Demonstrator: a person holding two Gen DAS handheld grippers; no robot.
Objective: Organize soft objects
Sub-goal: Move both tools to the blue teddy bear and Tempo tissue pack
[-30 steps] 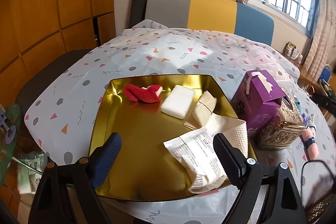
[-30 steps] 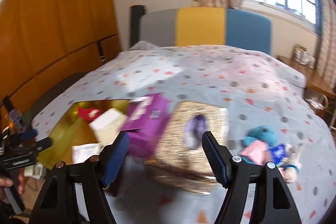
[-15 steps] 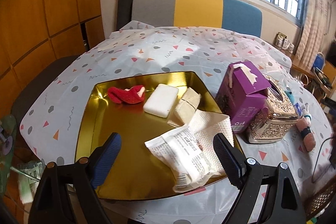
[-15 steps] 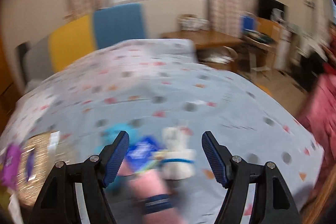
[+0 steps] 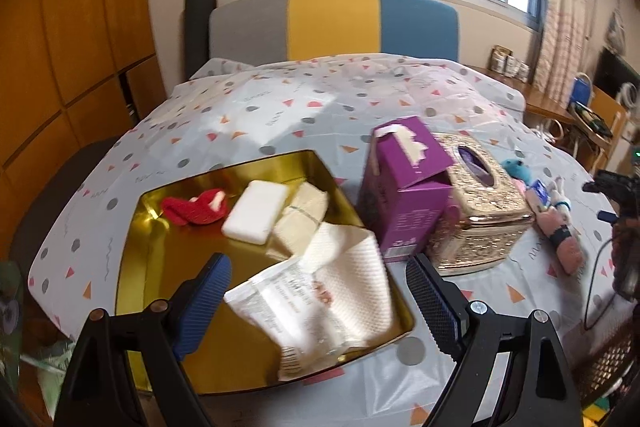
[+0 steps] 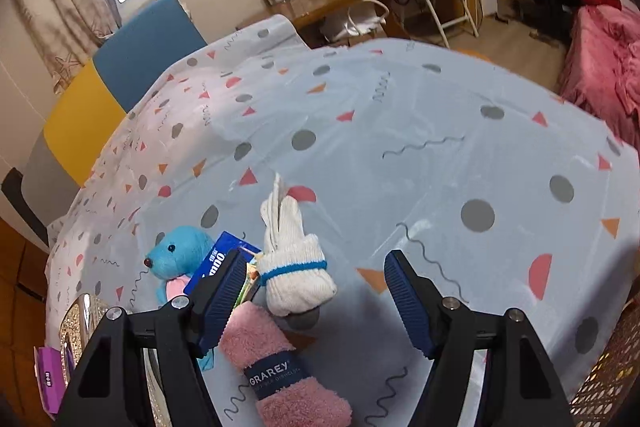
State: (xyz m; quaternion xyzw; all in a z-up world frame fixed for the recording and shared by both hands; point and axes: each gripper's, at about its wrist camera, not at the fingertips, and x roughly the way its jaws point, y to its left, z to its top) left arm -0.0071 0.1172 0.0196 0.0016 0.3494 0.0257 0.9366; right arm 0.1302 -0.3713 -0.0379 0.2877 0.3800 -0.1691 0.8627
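My left gripper [image 5: 318,301] hangs open over the near side of the gold tray [image 5: 132,259]. In the tray lie a red knitted piece [image 5: 196,205], a white sponge [image 5: 256,211], a beige folded cloth [image 5: 302,221], a white towel [image 5: 348,267] and a printed packet [image 5: 288,307]. My right gripper [image 6: 316,291] stands open above a white rolled sock bundle [image 6: 294,267]. A pink rolled towel [image 6: 280,375] with a dark band lies just below the bundle. The blue plush toy [image 6: 180,255] and a blue packet [image 6: 216,263] sit left of the left finger [image 6: 222,295].
A purple carton [image 5: 408,187] and a gold tissue box [image 5: 476,207] stand right of the tray. The patterned tablecloth [image 6: 400,131] stretches bare beyond the sock bundle. A woven basket [image 6: 608,379] sits at the table's right edge. A person in red sits far off.
The right gripper swung from the purple carton and tissue box over to the soft toys and rolled. The left gripper drifted right, so the tray now sits further left.
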